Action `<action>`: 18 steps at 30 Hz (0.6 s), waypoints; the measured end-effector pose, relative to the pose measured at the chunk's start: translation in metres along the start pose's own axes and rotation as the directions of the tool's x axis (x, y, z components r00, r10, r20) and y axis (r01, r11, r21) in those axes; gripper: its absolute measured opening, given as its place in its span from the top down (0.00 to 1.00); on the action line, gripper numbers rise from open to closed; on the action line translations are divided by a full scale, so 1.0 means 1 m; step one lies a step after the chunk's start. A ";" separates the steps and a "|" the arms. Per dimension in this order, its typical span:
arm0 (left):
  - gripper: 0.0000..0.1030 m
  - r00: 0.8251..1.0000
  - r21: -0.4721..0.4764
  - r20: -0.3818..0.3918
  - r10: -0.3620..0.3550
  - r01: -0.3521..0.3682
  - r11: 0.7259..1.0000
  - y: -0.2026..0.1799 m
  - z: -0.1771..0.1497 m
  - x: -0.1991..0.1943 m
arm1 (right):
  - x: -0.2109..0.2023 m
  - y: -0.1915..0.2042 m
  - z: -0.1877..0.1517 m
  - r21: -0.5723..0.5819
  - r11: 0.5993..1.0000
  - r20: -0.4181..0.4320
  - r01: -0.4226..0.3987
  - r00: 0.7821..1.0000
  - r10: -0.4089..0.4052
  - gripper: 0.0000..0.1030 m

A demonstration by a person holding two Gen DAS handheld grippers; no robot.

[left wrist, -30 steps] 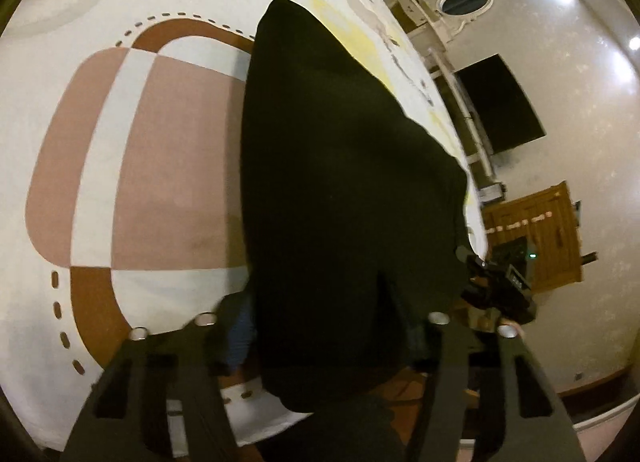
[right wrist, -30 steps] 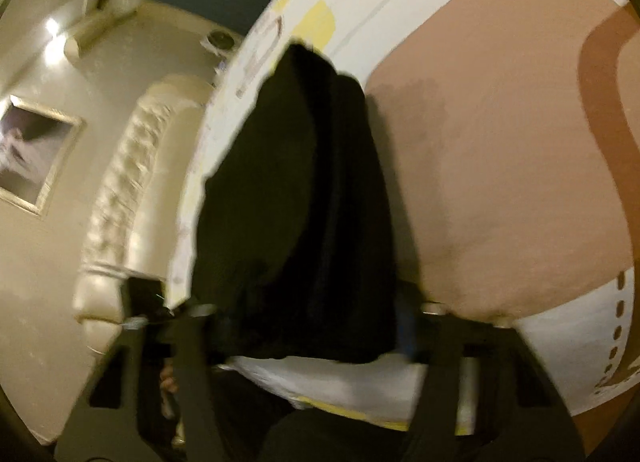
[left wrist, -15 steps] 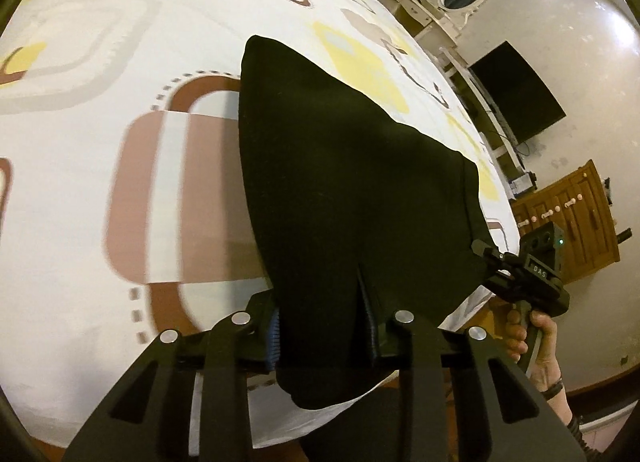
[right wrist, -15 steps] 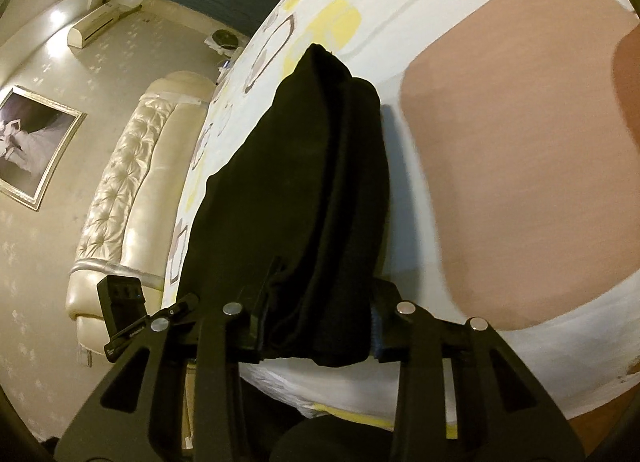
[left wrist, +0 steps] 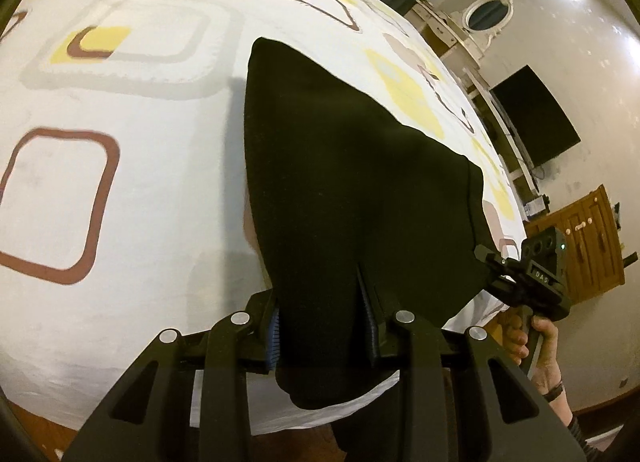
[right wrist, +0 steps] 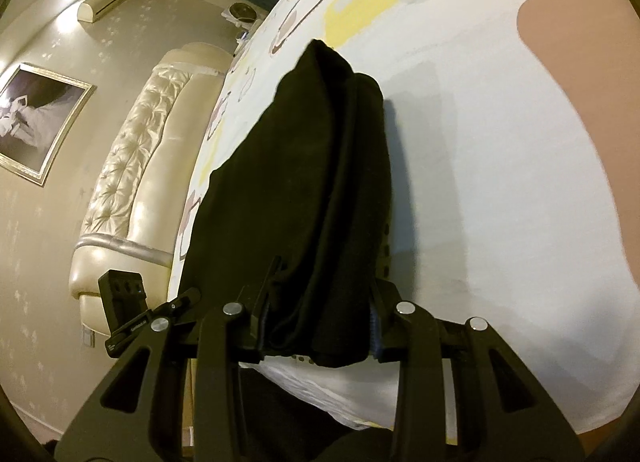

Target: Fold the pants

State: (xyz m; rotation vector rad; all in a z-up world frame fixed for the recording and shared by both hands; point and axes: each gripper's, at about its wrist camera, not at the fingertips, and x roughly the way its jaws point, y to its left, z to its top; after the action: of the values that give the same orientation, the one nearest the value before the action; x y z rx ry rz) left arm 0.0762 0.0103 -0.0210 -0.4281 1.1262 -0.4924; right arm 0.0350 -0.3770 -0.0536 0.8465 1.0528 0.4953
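A white bedsheet with brown, yellow and grey squares covers the bed. Beyond its far edge stand a dark TV, an oval mirror and a wooden cabinet. At its other side: a tufted cream headboard, a framed picture, an air conditioner.

pants: black, folded into a long strip
pose: near end lifted, far end resting on the bed

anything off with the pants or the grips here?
Nothing stands out. The black fabric pants lie on the patterned bedsheet, near edge clamped by the left gripper and right gripper; no snags show.
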 end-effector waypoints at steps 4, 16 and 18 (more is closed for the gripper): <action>0.66 1.000 0.025 0.007 0.019 -0.019 1.000 -0.003 -0.002 0.003 | 0.002 -0.008 -0.001 0.032 0.999 0.002 -0.018 1.000 0.018 0.66; 0.65 1.000 0.033 0.014 0.018 -0.019 0.999 -0.005 -0.001 0.005 | 0.002 -0.013 -0.004 0.038 0.999 0.016 -0.033 0.999 0.032 0.66; 0.65 1.000 0.033 0.014 0.019 -0.019 0.999 -0.004 -0.002 0.004 | 0.002 -0.014 -0.005 0.039 0.999 0.017 -0.035 0.999 0.035 0.66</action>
State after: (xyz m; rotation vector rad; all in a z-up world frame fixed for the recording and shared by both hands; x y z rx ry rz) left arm 0.0751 0.0042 -0.0222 -0.3909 1.1062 -0.4903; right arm 0.0313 -0.3821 -0.0667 0.9039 1.0369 0.4976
